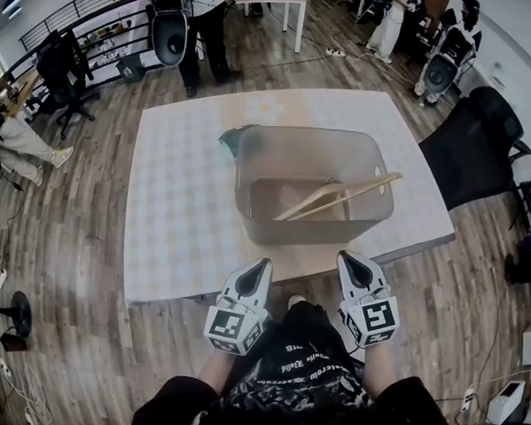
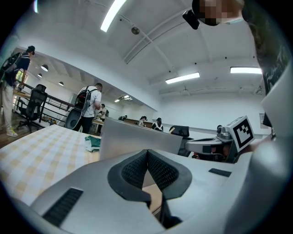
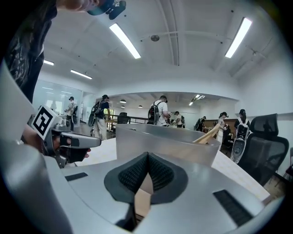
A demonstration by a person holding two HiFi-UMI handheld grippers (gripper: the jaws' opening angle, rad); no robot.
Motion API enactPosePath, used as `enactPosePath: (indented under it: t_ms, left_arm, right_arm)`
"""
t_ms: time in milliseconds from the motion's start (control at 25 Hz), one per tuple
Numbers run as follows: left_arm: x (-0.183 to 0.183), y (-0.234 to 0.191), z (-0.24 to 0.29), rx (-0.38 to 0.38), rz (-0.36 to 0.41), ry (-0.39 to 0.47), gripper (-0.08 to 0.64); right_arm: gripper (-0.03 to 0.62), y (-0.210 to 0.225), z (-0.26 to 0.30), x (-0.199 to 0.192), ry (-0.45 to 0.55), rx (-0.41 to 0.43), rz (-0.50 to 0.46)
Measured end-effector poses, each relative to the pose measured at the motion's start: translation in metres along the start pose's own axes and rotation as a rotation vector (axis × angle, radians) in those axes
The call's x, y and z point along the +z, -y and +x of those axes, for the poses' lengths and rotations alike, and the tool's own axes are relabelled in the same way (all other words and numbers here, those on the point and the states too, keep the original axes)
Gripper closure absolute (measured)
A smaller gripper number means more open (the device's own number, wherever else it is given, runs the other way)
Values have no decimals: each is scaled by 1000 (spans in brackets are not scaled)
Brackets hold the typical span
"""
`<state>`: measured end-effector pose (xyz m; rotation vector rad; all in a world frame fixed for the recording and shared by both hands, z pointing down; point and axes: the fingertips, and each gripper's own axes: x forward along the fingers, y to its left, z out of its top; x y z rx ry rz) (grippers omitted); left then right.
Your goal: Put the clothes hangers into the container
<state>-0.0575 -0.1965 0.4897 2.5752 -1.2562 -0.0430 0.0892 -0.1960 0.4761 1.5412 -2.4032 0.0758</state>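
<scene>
The clothes hangers [image 1: 337, 198] already lie inside the container [image 1: 250, 166]: pale wooden bars slant across its floor, with 1 end propped up on the rim on the container's right side and poking slightly past it. No hanger shows anywhere on the worktop [image 1: 177, 203] outside the container. The only other thing there is a bunched green cloth [image 1: 231, 140] touching or just beside the container's far left corner. By this reading the loading step looks done, or very nearly so.

Both tools sit on the near side of the container, well apart from it, at the worktop's near edge by the person's body. The left gripper [image 1: 255, 271] has its jaws together, pads meeting along their upper edge, with nothing between them; only bare worktop shows through the small gap below. The right gripper [image 1: 356, 265] is the same, jaws fully closed on nothing and touching no object.

If anything remains, it is likely tidying. The raised hanger end could be nudged down so the bars rest wholly below the rim. That would call for reaching forward over the near wall and opening 1 pair of jaws, or pressing with them closed. The container is light-looking plastic and may slide if pushed sideways.
</scene>
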Motion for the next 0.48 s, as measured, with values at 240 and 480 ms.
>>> enactPosePath:
  t_ms: [240,480]
  left_arm:
    - [4,-8,-3,15,-3,8,540]
    - [2,-10,-7,21,14,3,540]
  right_arm:
    - [584,-7,-1,5,-8,1,-71]
    - [584,-5,-3,0,-10,-27,-49]
